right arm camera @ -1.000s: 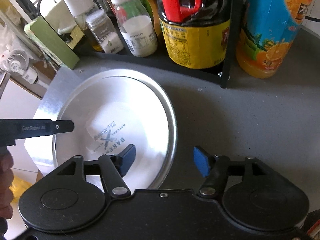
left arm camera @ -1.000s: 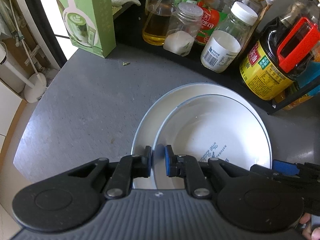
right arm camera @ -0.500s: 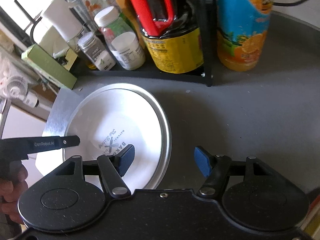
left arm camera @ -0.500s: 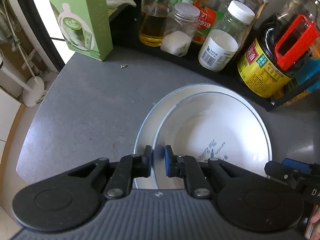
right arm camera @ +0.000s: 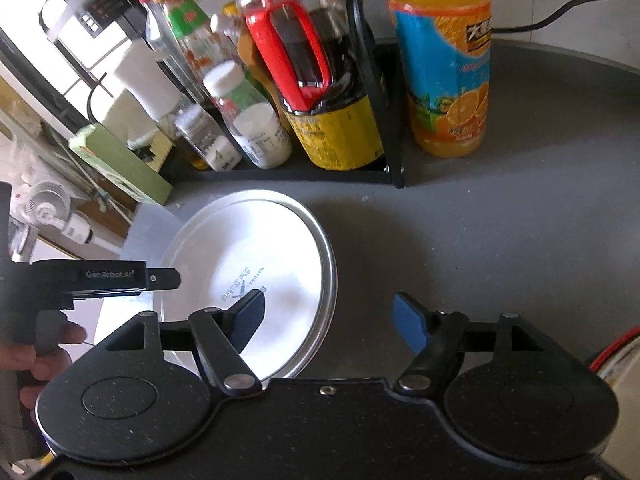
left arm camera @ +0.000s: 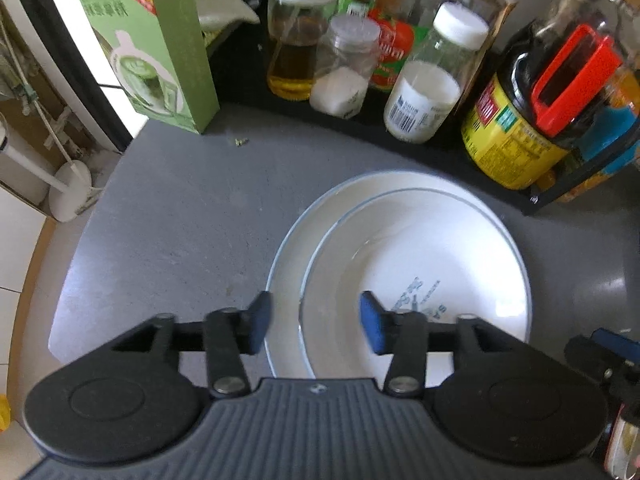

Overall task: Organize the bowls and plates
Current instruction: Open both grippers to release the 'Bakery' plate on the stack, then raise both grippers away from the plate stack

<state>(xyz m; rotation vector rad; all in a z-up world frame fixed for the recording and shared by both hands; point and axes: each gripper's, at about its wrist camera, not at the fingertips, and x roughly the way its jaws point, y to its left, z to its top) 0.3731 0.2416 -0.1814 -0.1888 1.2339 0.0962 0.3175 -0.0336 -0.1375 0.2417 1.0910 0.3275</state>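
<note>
We see a round white glazed plate (left arm camera: 420, 264) with a thin blue rim line and blue printed lettering at its centre, nested off-centre on a slightly larger white plate of the same glossy ceramic (left arm camera: 286, 256), whose crescent shows on the left side. The stack lies flat on the matt, speckled dark grey countertop (left arm camera: 172, 220), just in front of a black metal condiment rack (right arm camera: 384, 120).

Our left gripper (left arm camera: 312, 322) has its blue-padded jaws spread wide, straddling the near-left rims of both plates and holding nothing. Our right gripper (right arm camera: 328, 316) is also spread wide and empty: its left pad hangs over the plate stack's near edge, its right pad over bare countertop.

In the rack stand a dark soy sauce jug with a red handle and yellow label (left arm camera: 536, 100), a clear bottle with a white cap and white powder (left arm camera: 432, 80), a small glass shaker (left arm camera: 344, 72) and a glass oil cruet (left arm camera: 296, 40). A tall orange juice bottle (right arm camera: 444, 56) stands beside the rack; a green cardboard carton (left arm camera: 160, 44) stands upright at the far left.
</note>
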